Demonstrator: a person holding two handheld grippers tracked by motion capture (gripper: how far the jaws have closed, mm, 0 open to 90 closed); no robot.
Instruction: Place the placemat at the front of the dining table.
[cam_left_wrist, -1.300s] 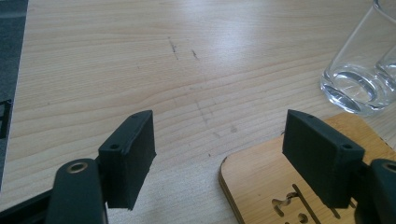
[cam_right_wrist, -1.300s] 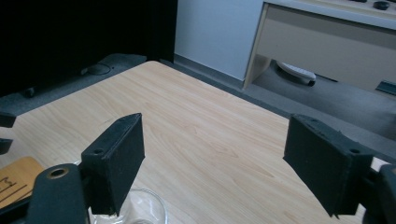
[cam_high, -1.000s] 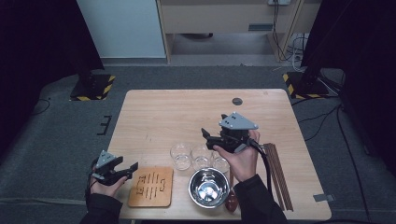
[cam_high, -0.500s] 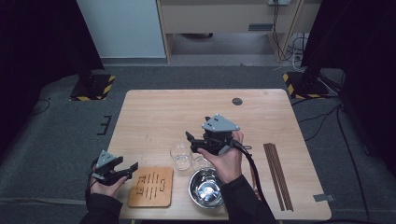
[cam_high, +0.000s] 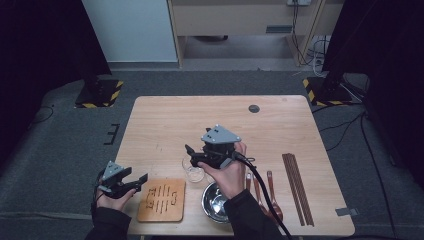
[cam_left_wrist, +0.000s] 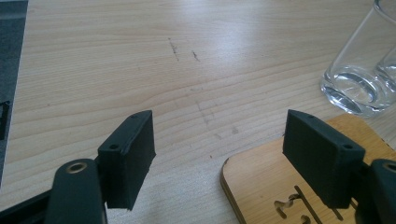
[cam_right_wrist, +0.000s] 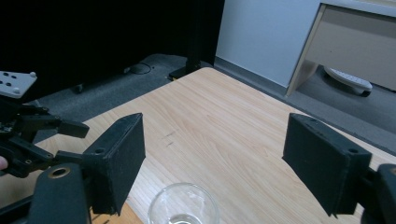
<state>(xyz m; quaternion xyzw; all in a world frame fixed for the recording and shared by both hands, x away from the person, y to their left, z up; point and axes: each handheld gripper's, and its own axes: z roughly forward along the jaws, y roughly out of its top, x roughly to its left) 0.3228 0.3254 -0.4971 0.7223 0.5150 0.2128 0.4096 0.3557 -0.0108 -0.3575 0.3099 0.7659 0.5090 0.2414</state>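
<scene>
The right gripper (cam_high: 192, 154) hovers over a glass (cam_high: 193, 170), jaws spread and empty (the left gripper (cam_high: 137, 181) too), beside a coaster (cam_high: 162, 201).

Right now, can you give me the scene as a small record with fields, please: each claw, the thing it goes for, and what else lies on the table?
right claw: open, empty, above the glass
glass: clear, upright, on the table
left claw: open, empty, at the near left edge, beside the wooden board
wooden board: flat, with cut slots, at the near edge
metal bowl: right of the board, partly under the right forearm
spoons: right of the bowl
chopsticks: dark, far right
</scene>
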